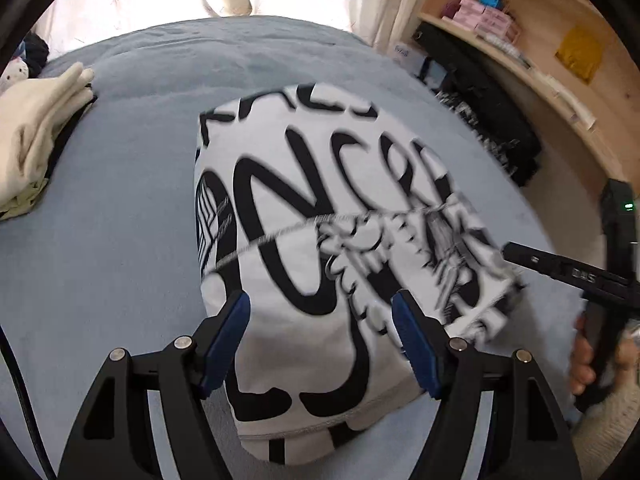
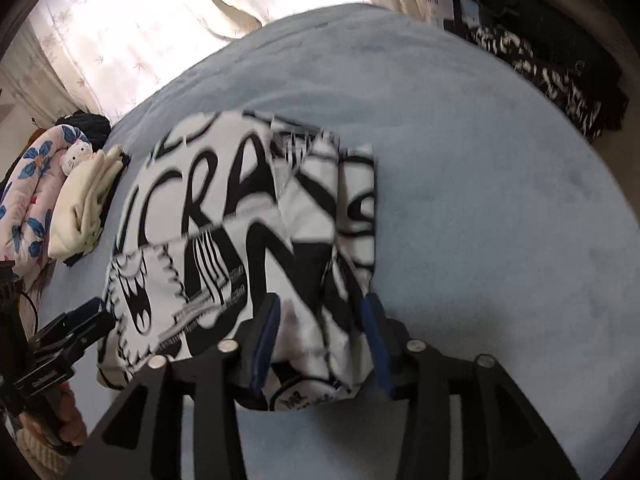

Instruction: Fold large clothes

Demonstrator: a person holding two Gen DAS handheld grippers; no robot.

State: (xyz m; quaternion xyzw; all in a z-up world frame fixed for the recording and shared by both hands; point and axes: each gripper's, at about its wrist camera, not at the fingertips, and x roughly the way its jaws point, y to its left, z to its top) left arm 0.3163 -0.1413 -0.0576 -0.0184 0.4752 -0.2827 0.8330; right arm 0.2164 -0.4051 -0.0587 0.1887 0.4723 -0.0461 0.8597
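Note:
A white garment with big black letters point(image 1: 320, 208) lies partly folded on the blue bed point(image 1: 120, 240). My left gripper point(image 1: 320, 328) is open, its blue pads either side of the garment's near edge, with cloth between them. My right gripper point(image 2: 324, 332) is also open over the garment's near corner point(image 2: 312, 360), with bunched cloth between its pads. The garment point(image 2: 224, 216) spreads away to the left in the right wrist view. The right gripper shows at the right edge of the left wrist view point(image 1: 560, 268); the left gripper shows at lower left of the right wrist view point(image 2: 80, 320).
A stack of folded cream clothes point(image 1: 36, 128) sits at the bed's left side, next to a floral quilt point(image 2: 28, 192) and a plush toy point(image 2: 78, 160). Dark patterned clothes point(image 1: 492, 136) lie at the bed's right edge beside wooden shelves point(image 1: 540, 40). Curtains point(image 2: 132, 40) hang behind.

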